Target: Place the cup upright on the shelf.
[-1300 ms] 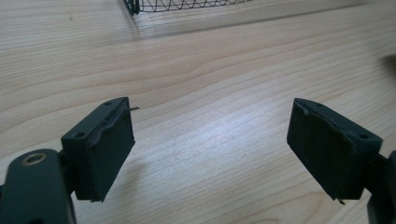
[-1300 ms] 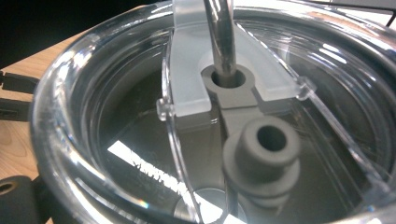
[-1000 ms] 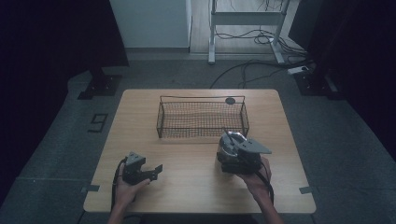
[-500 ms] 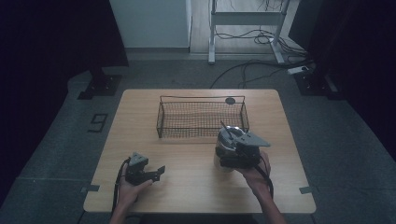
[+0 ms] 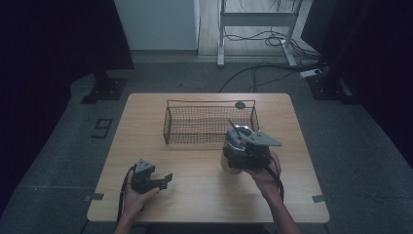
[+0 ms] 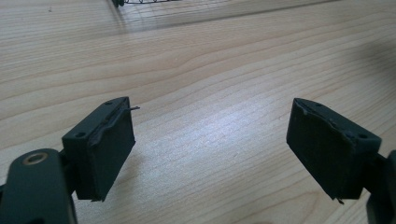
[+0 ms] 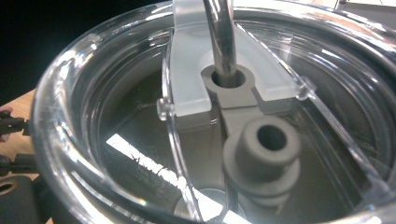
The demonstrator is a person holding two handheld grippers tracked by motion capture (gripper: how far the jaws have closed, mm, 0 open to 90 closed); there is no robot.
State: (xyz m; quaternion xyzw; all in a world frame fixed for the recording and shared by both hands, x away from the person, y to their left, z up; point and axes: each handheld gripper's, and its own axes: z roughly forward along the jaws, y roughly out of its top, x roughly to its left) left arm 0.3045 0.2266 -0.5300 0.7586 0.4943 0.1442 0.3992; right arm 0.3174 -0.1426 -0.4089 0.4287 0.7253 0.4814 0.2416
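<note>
- The left hand [image 5: 132, 202] comes in from the bottom edge and holds the small black left gripper [image 5: 164, 179] low over the near left part.
- Its two flat black jaws stand wide apart, with nothing between them.
- The right hand [image 5: 265, 176] holds the bigger black right gripper [image 5: 233, 157] with the grey three-cornered plate on top.

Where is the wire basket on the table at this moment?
In the high view, the wire basket sits on the far middle of the table, just beyond the tumbler at the right gripper.
</note>
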